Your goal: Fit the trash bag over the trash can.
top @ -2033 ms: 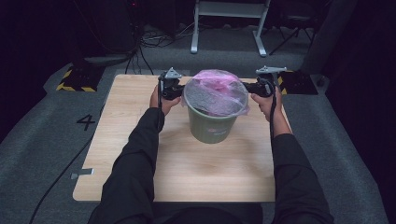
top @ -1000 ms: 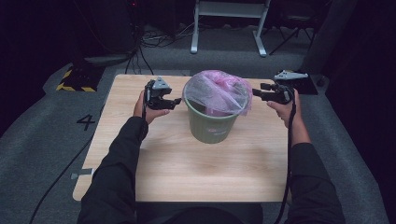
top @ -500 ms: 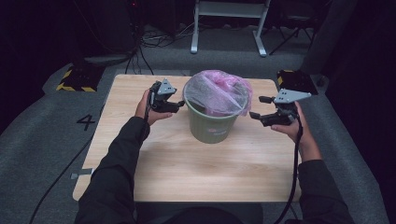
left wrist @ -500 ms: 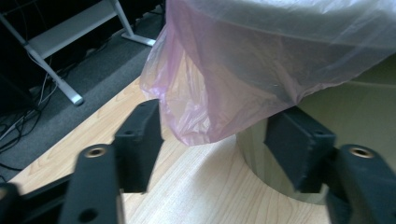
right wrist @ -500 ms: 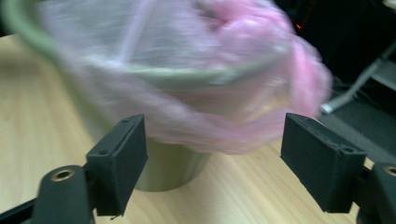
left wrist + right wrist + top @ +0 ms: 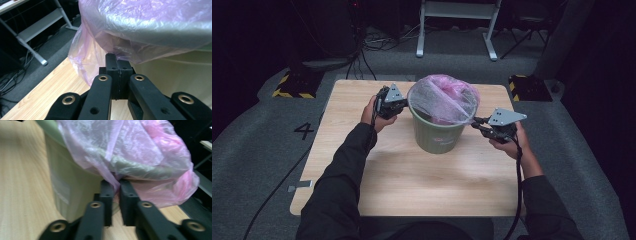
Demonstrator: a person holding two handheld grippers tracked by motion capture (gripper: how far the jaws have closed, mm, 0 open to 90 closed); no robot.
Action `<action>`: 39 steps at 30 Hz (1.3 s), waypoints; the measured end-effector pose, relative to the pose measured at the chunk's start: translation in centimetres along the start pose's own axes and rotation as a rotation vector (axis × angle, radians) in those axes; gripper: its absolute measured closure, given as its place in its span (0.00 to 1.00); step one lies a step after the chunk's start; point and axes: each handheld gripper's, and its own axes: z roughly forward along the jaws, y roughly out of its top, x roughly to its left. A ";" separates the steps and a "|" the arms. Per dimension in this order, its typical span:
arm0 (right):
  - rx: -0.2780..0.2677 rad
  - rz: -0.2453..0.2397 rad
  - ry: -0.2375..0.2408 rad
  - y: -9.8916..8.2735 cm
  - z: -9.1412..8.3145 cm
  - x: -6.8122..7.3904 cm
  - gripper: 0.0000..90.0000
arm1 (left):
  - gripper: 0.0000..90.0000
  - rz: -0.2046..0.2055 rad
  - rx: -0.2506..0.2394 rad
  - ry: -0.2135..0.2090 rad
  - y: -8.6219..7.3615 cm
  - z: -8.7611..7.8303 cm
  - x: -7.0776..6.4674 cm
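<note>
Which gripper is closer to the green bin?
Left, though only slightly. The left gripper sits against the green bin beside its rim, jaws shut at the pink bag. The right gripper pinches the bag's overhang just off the bin's other side.

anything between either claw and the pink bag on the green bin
Nothing visible: the left claw is shut right at the pink bag edge, and the right claw is pinching a fold of it beside the green bin.

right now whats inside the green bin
A pink plastic bag lines the green bin, its film folded over the rim and hanging down outside. The film covers the mouth, so whatever lies at the bottom cannot be seen.
</note>
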 end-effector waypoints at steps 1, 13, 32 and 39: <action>0.003 -0.007 -0.005 -0.1 0.0 0.1 0.98 | 1.00 0.000 -0.006 0.002 -0.1 -0.2 0.0; 0.047 -0.013 0.109 -1.7 -0.4 0.9 1.00 | 1.00 0.011 -0.034 -0.084 -4.0 -2.7 -1.9; 0.163 -0.077 0.208 -4.0 1.9 2.2 1.00 | 1.00 0.056 0.069 -0.159 -7.3 -1.4 -5.2; 0.268 -0.014 0.206 -5.9 4.3 1.5 1.00 | 1.00 0.001 0.124 -0.158 -8.8 0.0 -5.3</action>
